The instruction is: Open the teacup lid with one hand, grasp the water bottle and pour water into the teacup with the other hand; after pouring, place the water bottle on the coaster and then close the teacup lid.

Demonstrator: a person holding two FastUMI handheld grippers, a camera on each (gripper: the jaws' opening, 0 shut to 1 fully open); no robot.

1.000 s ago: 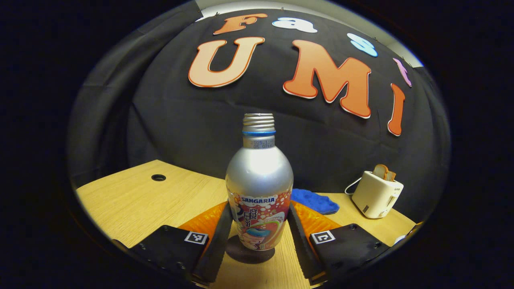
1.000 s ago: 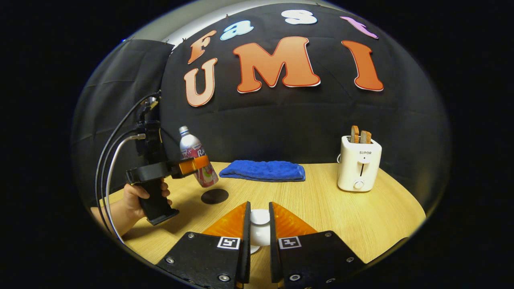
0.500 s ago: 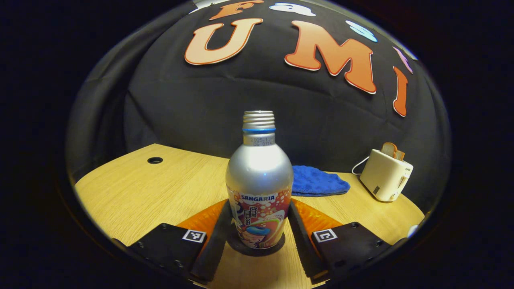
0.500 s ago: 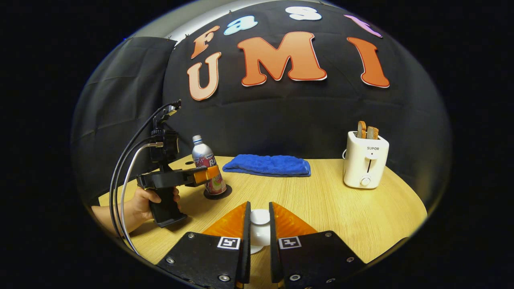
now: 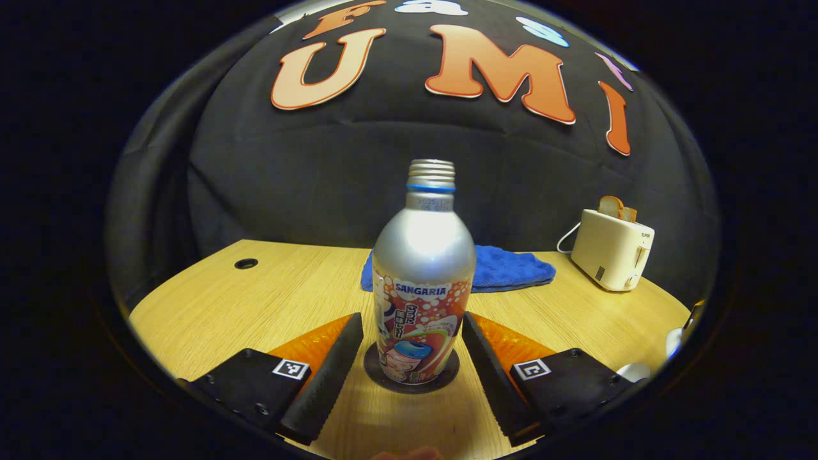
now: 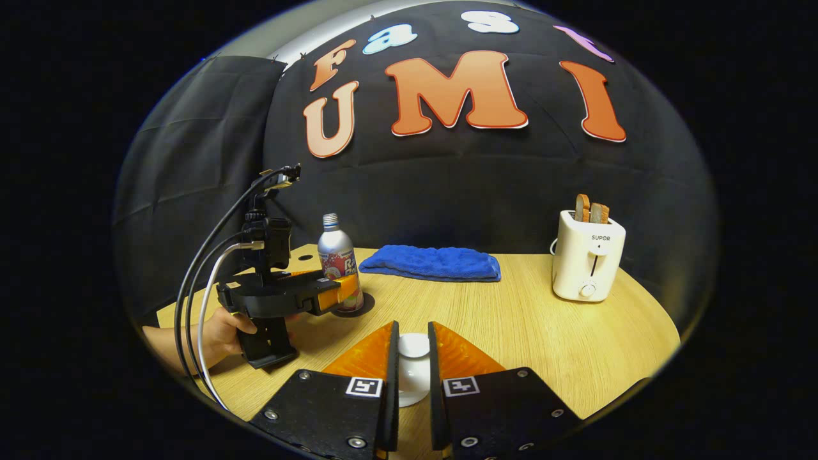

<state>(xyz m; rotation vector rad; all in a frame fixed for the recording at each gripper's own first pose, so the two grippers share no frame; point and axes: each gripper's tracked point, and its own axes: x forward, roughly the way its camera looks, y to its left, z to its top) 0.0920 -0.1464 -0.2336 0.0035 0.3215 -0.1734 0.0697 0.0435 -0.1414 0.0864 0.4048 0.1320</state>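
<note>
Bottle (image 5: 423, 275) x1, coaster (image 5: 411, 380) x1

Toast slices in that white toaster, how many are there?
2. Both brown toast slices stand side by side in the slots on top of the white plastic toaster, at the wooden table's far right. More could sit hidden inside.

The black left gripper with orange finger backs (image 5: 412, 383) is sitting at the bottom centre, its jaws spread apart. The matching right gripper (image 6: 412, 374) is pinching a white knobbed lid (image 6: 413, 369) at bottom centre. A hand (image 6: 220, 329) is gripping the left gripper's handle at lower left of the right gripper view.
</note>
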